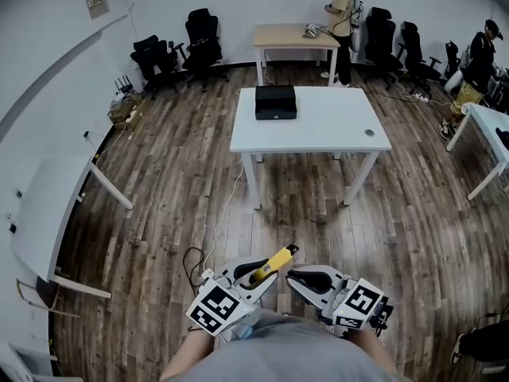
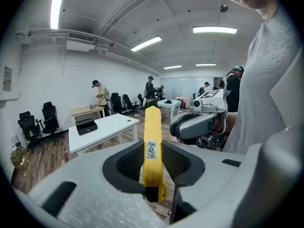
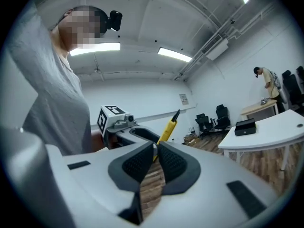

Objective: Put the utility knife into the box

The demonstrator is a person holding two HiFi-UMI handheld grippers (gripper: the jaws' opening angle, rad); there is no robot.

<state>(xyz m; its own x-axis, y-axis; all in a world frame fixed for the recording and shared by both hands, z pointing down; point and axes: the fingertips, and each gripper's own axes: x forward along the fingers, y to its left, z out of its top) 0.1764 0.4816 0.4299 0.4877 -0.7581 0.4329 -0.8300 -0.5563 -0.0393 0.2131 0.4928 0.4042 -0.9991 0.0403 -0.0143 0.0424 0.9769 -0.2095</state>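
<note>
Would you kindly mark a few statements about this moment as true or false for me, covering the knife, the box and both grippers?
1. The left gripper is clamped on the yellow utility knife. True.
2. The black box is being carried. False: it stands on the white table.
3. The right gripper also grips the knife. False: its jaws are together with nothing between them.
4. The knife is not yet in the box. True.
</note>
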